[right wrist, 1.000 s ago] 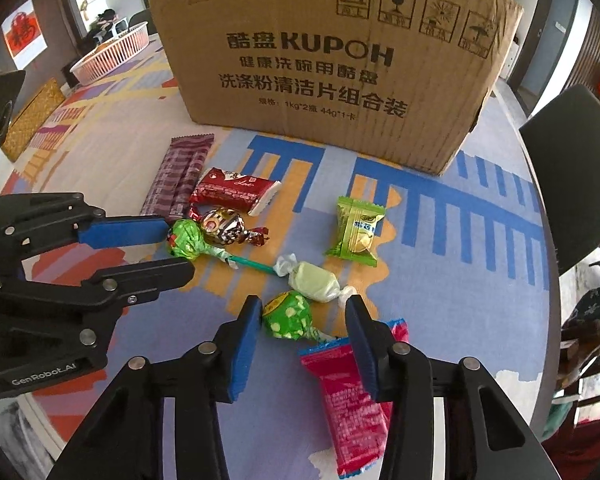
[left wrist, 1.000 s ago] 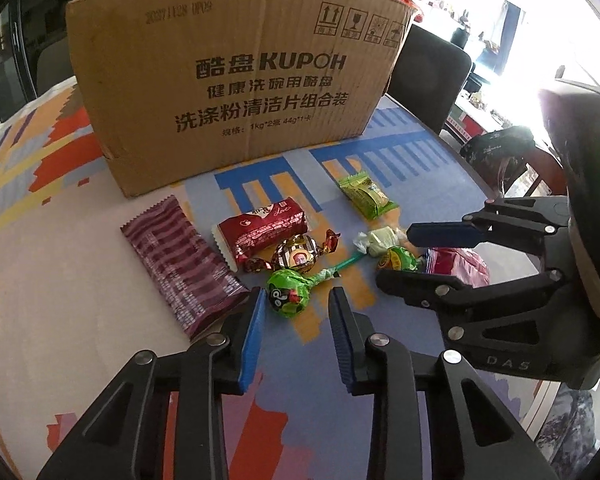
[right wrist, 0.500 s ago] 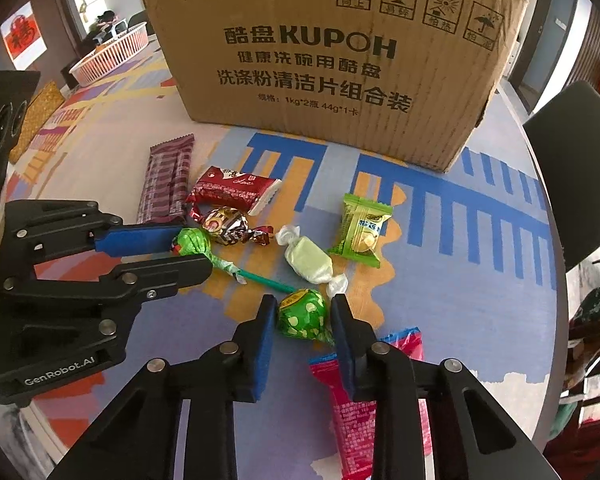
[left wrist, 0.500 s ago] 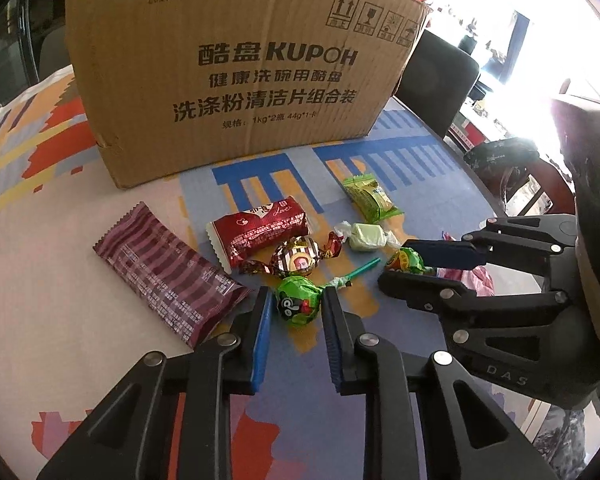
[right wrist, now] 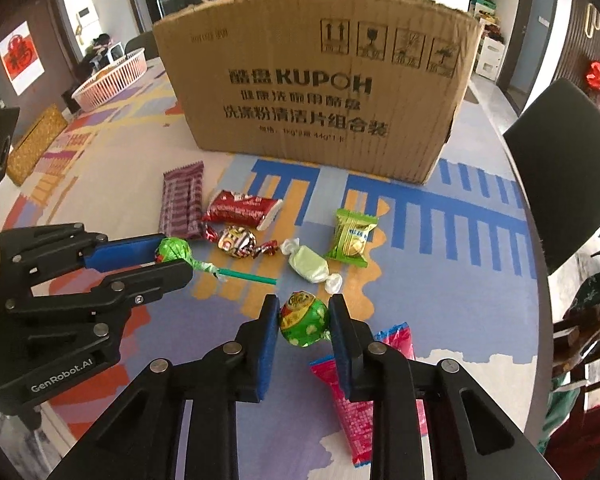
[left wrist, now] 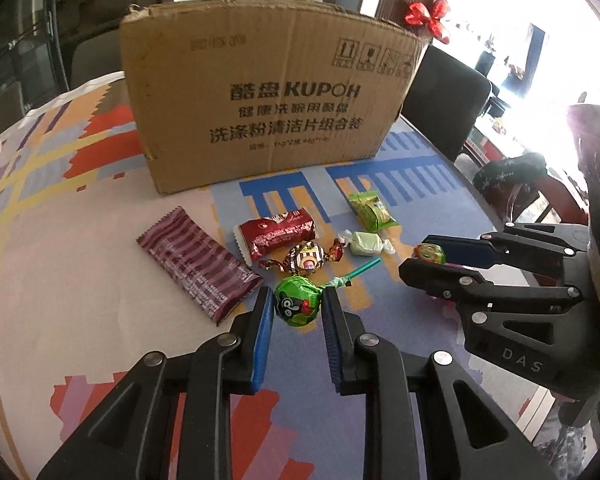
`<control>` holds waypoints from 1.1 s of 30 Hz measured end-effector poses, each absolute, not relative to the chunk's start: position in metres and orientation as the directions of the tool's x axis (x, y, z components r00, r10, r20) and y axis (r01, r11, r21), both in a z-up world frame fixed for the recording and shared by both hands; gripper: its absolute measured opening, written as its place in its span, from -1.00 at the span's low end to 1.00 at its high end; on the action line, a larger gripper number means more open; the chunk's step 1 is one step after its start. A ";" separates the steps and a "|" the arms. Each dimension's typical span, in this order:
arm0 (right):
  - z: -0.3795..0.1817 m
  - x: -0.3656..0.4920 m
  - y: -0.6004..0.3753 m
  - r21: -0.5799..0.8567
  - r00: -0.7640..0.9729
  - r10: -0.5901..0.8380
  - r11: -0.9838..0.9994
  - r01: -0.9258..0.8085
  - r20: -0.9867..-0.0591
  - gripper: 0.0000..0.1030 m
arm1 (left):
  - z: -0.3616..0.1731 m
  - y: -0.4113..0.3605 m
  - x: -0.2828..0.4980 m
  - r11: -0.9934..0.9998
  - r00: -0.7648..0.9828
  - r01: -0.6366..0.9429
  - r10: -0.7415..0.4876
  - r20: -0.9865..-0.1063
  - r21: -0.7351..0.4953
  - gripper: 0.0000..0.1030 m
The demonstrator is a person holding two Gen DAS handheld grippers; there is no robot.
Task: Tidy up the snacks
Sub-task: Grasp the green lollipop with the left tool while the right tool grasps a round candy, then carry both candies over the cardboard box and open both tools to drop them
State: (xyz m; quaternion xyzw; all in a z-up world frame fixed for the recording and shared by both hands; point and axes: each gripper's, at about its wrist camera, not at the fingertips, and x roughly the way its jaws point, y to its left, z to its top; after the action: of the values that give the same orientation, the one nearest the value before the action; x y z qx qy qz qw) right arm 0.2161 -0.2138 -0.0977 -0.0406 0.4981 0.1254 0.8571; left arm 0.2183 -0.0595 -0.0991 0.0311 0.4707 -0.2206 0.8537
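My left gripper (left wrist: 298,306) is shut on a green lollipop (left wrist: 298,306) whose teal stick (left wrist: 360,270) points up and right; the right wrist view shows the same lollipop (right wrist: 174,250) clamped in that gripper (right wrist: 170,254). My right gripper (right wrist: 305,318) is shut on a round green candy (right wrist: 305,318) with a gold and red top; from the left wrist view that candy (left wrist: 430,252) peeks out at the right gripper (left wrist: 428,258). On the table lie a maroon striped bar (left wrist: 198,266), a red packet (left wrist: 278,232), a gold foil candy (left wrist: 306,260), a pale green twist candy (left wrist: 366,242) and a green sachet (left wrist: 370,210).
A large cardboard box (left wrist: 268,92) stands upright behind the snacks on the patterned tablecloth (left wrist: 60,280). A pink packet (right wrist: 364,384) lies under my right gripper. A black chair (right wrist: 568,184) sits at the right edge, and a pink basket (right wrist: 112,78) at the far left.
Both grippers closed, the left on the green lollipop and the right on the round green candy, then both lifted a little with their candies; the box now looks farther away.
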 end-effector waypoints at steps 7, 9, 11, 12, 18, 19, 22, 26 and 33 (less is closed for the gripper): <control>-0.076 0.211 -0.212 0.053 0.519 0.181 0.966 -0.252 -0.835 -0.49 | -0.076 -0.052 0.212 0.917 0.505 0.374 -0.330 -0.798 -0.143 -0.51; -0.069 0.209 -0.210 0.056 0.531 0.186 0.966 -0.252 -0.827 -0.49 | -0.070 -0.051 0.210 0.920 0.520 0.369 -0.325 -0.790 -0.135 -0.51; -0.062 0.207 -0.209 0.057 0.543 0.191 0.966 -0.253 -0.818 -0.49 | -0.063 -0.050 0.209 0.923 0.536 0.364 -0.317 -0.782 -0.125 -0.51; -0.058 0.206 -0.208 0.056 0.550 0.191 0.966 -0.254 -0.813 -0.49 | -0.059 -0.049 0.208 0.924 0.544 0.363 -0.317 -0.777 -0.122 -0.51; -0.033 0.199 -0.204 0.050 0.601 0.203 0.964 -0.261 -0.773 -0.49 | -0.036 -0.045 0.206 0.927 0.576 0.354 -0.319 -0.753 -0.121 -0.51; -0.029 0.199 -0.203 0.051 0.606 0.205 0.964 -0.262 -0.768 -0.49 | -0.032 -0.045 0.206 0.928 0.584 0.354 -0.319 -0.747 -0.120 -0.51; -0.013 0.199 -0.203 0.055 0.633 0.213 0.964 -0.260 -0.744 -0.49 | -0.017 -0.044 0.207 0.928 0.611 0.356 -0.320 -0.724 -0.110 -0.51; 0.006 0.204 -0.204 0.057 0.668 0.218 0.965 -0.255 -0.711 -0.49 | 0.007 -0.042 0.214 0.931 0.657 0.355 -0.316 -0.685 -0.089 -0.51; 0.043 0.219 -0.206 0.063 0.725 0.222 0.969 -0.239 -0.652 -0.49 | 0.043 -0.042 0.235 0.937 0.700 0.337 -0.310 -0.644 -0.085 -0.51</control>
State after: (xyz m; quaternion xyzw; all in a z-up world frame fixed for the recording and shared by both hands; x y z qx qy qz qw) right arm 0.2186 -0.2056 0.0432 -0.0125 0.3493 0.1240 0.9287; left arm 0.2353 -0.0417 0.0432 0.0198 0.3454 -0.1757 0.9217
